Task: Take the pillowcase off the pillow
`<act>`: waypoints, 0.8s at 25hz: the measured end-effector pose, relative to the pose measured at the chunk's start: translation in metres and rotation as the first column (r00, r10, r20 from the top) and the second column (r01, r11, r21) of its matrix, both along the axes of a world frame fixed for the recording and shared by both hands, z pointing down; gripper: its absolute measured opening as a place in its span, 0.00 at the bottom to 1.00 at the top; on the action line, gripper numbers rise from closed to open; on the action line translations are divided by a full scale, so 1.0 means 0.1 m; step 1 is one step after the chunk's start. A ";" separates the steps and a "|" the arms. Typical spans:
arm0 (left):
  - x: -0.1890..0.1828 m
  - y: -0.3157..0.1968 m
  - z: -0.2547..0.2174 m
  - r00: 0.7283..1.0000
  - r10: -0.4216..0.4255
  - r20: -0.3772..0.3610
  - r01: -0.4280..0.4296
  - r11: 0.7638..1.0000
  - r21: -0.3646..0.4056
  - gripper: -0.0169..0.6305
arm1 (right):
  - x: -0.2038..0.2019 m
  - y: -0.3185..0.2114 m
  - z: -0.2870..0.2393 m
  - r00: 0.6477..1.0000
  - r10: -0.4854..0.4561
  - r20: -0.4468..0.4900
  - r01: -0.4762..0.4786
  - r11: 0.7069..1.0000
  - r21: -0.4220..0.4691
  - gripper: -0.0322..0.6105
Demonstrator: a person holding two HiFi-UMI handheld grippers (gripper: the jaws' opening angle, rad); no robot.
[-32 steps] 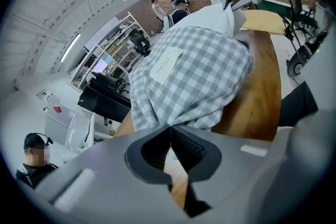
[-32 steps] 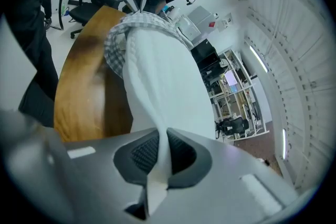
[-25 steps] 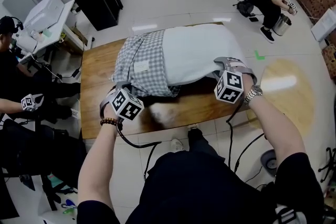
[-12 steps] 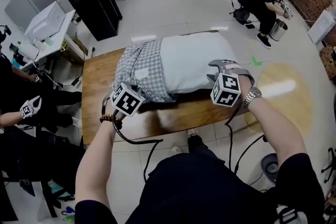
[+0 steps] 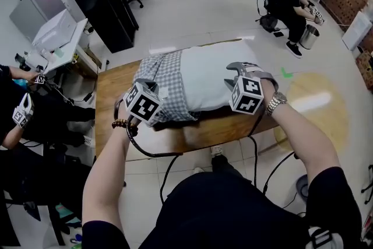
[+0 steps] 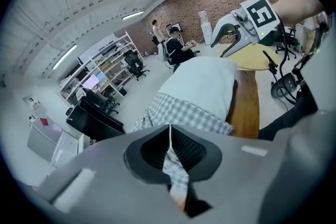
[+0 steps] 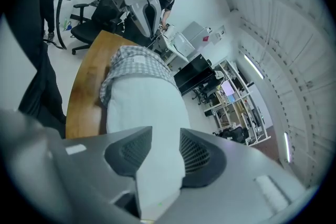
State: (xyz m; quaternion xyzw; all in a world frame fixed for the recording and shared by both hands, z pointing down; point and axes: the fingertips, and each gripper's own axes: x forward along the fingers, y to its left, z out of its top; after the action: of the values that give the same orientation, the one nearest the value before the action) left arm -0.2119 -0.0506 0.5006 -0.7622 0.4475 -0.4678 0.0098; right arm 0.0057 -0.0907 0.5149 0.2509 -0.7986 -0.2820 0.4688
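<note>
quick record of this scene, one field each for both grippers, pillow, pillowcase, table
left gripper: fingers shut on a fold of the checked pillowcase
right gripper: fingers have just been opening a little; the white pillow fills the gap and is gripped
pillowcase: bunched over the pillow's left end as the head view shows it
pillow: mostly bare, only that end covered
table: wooden table under the pillow
task state: pillowcase partly off, not yet free

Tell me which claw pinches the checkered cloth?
The left claw, shut on the checkered pillowcase; the right claw, jaws just widened, holds the white pillow.
</note>
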 end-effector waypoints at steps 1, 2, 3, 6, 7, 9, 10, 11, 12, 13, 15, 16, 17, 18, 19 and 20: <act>0.01 0.00 -0.03 1.000 0.004 0.003 -0.004 1.000 0.006 0.05 | -0.04 0.01 -0.03 1.000 -0.002 0.003 0.002 1.000 0.003 0.31; 0.01 -0.01 -0.05 1.000 0.008 0.005 -0.008 1.000 0.010 0.05 | -0.08 0.00 -0.06 1.000 -0.004 0.005 0.004 1.000 0.006 0.31; 0.01 -0.03 -0.07 1.000 0.011 0.008 -0.011 1.000 0.014 0.05 | -0.12 -0.01 -0.09 1.000 -0.006 0.006 0.006 1.000 0.008 0.31; 0.04 -0.15 -0.15 1.000 0.018 0.013 -0.018 1.000 0.022 0.05 | -0.23 -0.10 -0.18 1.000 -0.016 0.007 0.016 1.000 0.013 0.31; 0.07 -0.19 -0.17 1.000 0.019 0.015 -0.019 1.000 0.023 0.05 | -0.24 -0.14 -0.20 1.000 -0.021 0.007 0.021 1.000 0.015 0.31; 0.14 -0.26 -0.19 1.000 0.019 0.022 -0.020 1.000 0.023 0.05 | -0.25 -0.20 -0.24 0.999 -0.031 0.007 0.031 0.999 0.019 0.31; 0.16 -0.31 -0.20 1.000 0.019 0.025 -0.019 1.000 0.020 0.05 | -0.27 -0.24 -0.26 0.999 -0.037 0.007 0.037 0.999 0.020 0.31; 0.17 -0.35 -0.21 0.999 0.018 0.028 -0.018 1.000 0.017 0.05 | -0.28 -0.28 -0.28 0.999 -0.042 0.006 0.042 0.999 0.019 0.31; 0.18 -0.41 -0.22 0.999 0.017 0.031 -0.018 1.000 0.013 0.05 | -0.31 -0.32 -0.30 0.999 -0.047 0.004 0.047 0.999 0.016 0.31; 0.18 -0.46 -0.22 0.999 0.016 0.034 -0.017 1.000 0.010 0.05 | -0.33 -0.37 -0.30 0.999 -0.051 0.002 0.051 0.999 0.013 0.31; 0.17 -0.58 -0.20 0.999 0.016 0.043 -0.016 1.000 0.007 0.05 | -0.38 -0.48 -0.28 0.998 -0.059 -0.001 0.059 0.998 0.003 0.31; 0.16 -0.65 -0.19 0.999 0.016 0.047 -0.017 1.000 0.006 0.05 | -0.41 -0.55 -0.27 0.998 -0.062 -0.001 0.062 0.998 -0.001 0.31; 0.15 -0.72 -0.17 0.999 0.017 0.050 -0.017 1.000 0.005 0.06 | -0.44 -0.61 -0.25 0.998 -0.065 0.000 0.065 0.998 -0.006 0.31; 0.15 -0.79 -0.15 0.999 0.018 0.051 -0.019 1.000 0.003 0.06 | -0.47 -0.68 -0.24 0.998 -0.068 0.001 0.068 0.998 -0.011 0.31; 0.14 -0.86 -0.13 0.998 0.020 0.053 -0.020 1.000 0.000 0.06 | -0.50 -0.75 -0.22 0.997 -0.073 0.002 0.073 0.997 -0.017 0.31; 0.14 -0.94 -0.11 0.998 0.021 0.055 -0.021 1.000 -0.005 0.07 | -0.53 -0.82 -0.20 0.997 -0.077 0.004 0.078 0.997 -0.025 0.31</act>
State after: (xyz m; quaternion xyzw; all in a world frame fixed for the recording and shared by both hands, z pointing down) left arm -0.1979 -0.1441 0.4895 -0.7537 0.4379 -0.4894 0.0256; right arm -0.0470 -0.1723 0.4945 0.2142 -0.8119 -0.2896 0.4595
